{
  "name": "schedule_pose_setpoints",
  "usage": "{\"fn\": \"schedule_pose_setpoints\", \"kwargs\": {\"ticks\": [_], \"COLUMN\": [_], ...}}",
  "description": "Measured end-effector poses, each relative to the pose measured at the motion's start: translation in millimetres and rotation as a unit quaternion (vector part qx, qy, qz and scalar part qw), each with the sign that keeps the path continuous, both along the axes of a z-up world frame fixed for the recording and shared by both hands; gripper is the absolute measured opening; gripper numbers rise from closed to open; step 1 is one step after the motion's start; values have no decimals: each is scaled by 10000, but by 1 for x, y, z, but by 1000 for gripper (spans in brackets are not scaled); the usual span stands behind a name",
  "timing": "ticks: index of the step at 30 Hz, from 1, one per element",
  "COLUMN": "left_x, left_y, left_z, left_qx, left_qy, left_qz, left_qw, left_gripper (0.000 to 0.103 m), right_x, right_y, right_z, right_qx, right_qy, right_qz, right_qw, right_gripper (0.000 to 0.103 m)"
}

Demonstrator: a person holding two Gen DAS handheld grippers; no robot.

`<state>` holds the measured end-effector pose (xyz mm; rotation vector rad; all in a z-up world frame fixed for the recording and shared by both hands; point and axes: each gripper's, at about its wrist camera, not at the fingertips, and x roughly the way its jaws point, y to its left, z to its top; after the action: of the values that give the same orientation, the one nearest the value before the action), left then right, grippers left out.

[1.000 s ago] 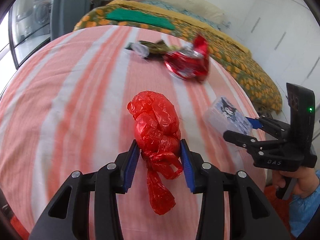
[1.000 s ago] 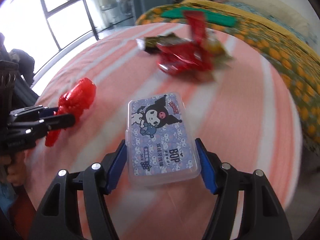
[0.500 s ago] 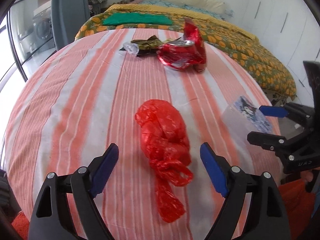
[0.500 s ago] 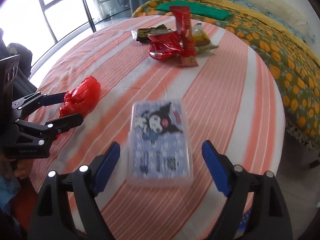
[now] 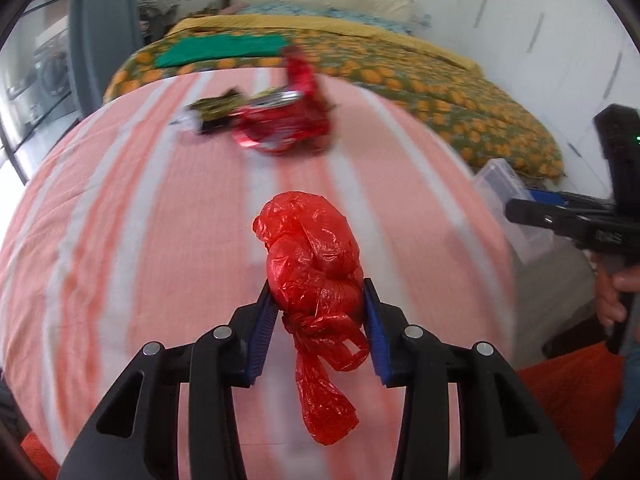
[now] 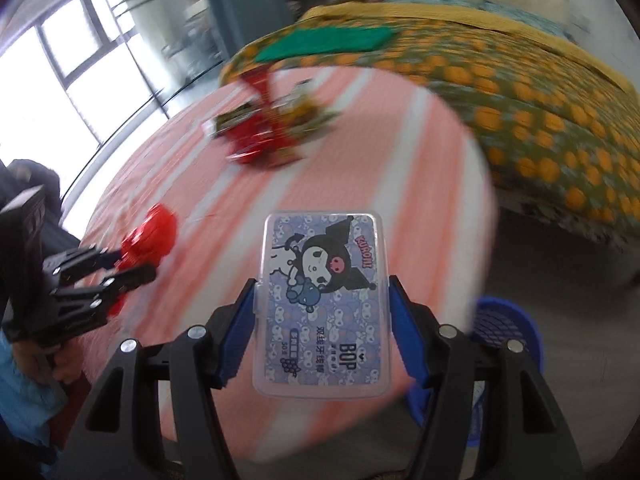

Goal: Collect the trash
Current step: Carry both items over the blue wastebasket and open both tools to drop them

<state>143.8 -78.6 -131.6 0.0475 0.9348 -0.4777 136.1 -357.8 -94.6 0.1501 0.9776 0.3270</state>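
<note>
Left gripper [image 5: 318,312] jaws closing, pads pinching knotted red plastic bag [image 5: 312,264] above the striped table [image 5: 120,240]. Right gripper [image 6: 322,320] jaws closing, clamping clear cartoon-printed box [image 6: 322,304]. Wrapper pile [image 5: 276,124] at the table's far side; blue basket [image 6: 504,328] beside the table.

Both wrist views look steeply down, close over the striped round table [image 5: 132,216] (each showing the other's gripper).

Readable only on the clear plastic box [image 6: 322,304], on its lid label: "BOP" in large dark letters near the bottom, "Kuromi" in pink running sideways beside the cartoon figure, and a line of Chinese characters too small to make out.
</note>
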Motion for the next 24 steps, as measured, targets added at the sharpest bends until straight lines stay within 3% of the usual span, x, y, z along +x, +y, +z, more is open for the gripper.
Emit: {"fn": "schedule_pose_setpoints", "kwargs": {"ticks": [6, 11, 17, 24], "left_x": [-20, -35, -37, -21], "left_y": [-106, -204, -285, -324], "left_z": [17, 6, -40, -79], "left_qx": [-363, -303, 56, 313], "left_qy": [144, 264, 505, 633], "left_qz": [-996, -1579, -1797, -1709], "left_qw": [9943, 9866, 9824, 9828], "left_gripper": [41, 41, 41, 42], "right_x": [-15, -25, -29, -16], "right_y": [-118, -179, -216, -237], "right_z": [-20, -53, -94, -116], "right_qx": [-129, -175, -17, 179], "right_qy": [126, 281, 468, 591], "right_qz": [-1089, -1617, -1956, -2029], "right_qw": [9939, 9863, 9796, 9772], "right_gripper": [62, 62, 62, 62]}}
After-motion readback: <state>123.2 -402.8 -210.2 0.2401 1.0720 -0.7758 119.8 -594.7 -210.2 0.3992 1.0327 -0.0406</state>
